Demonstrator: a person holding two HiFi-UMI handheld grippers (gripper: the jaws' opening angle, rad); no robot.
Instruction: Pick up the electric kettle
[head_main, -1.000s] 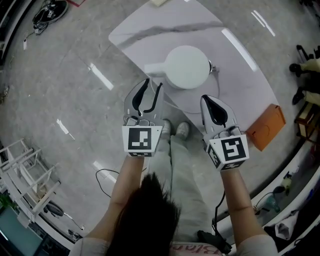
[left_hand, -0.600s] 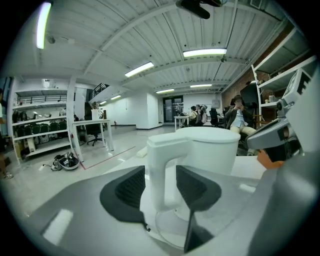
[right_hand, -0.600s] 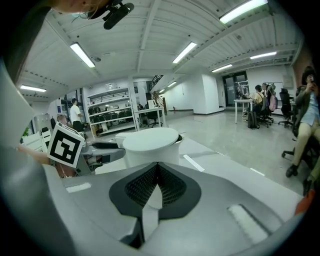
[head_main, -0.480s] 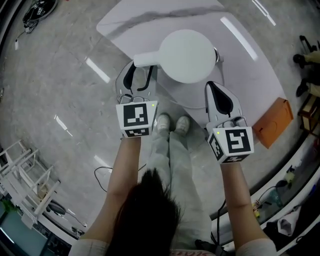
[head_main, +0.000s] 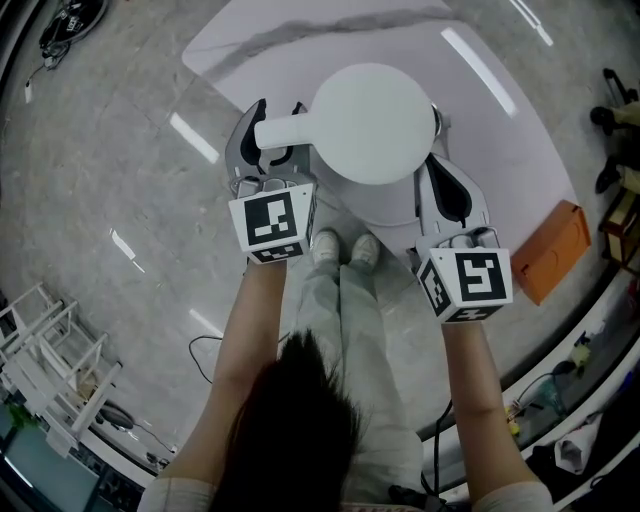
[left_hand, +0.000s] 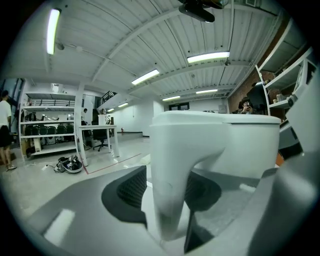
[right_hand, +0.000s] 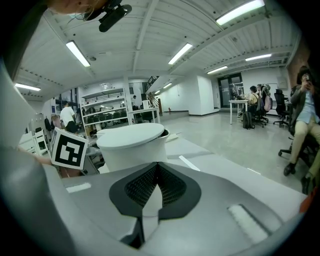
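Note:
A white electric kettle (head_main: 372, 122) with a flat round lid stands near the front edge of a pale table (head_main: 500, 130). Its handle (head_main: 285, 130) sticks out to the left. My left gripper (head_main: 277, 110) is open, one jaw on each side of that handle. In the left gripper view the handle (left_hand: 170, 170) fills the gap between the two dark pads. My right gripper (head_main: 437, 165) is shut and empty, close to the kettle's right side. The right gripper view shows the kettle (right_hand: 131, 145) just beyond the closed jaws.
An orange box (head_main: 545, 250) sits on the floor at the table's right corner. The person's shoes (head_main: 345, 248) stand at the table edge under the kettle. A white rack (head_main: 50, 340) is at the lower left. Chairs and seated people (right_hand: 300, 120) are far right.
Both grippers have moved forward toward the kettle. The left one has slid its open jaws around the handle, and the right one has come up beside the kettle's body.

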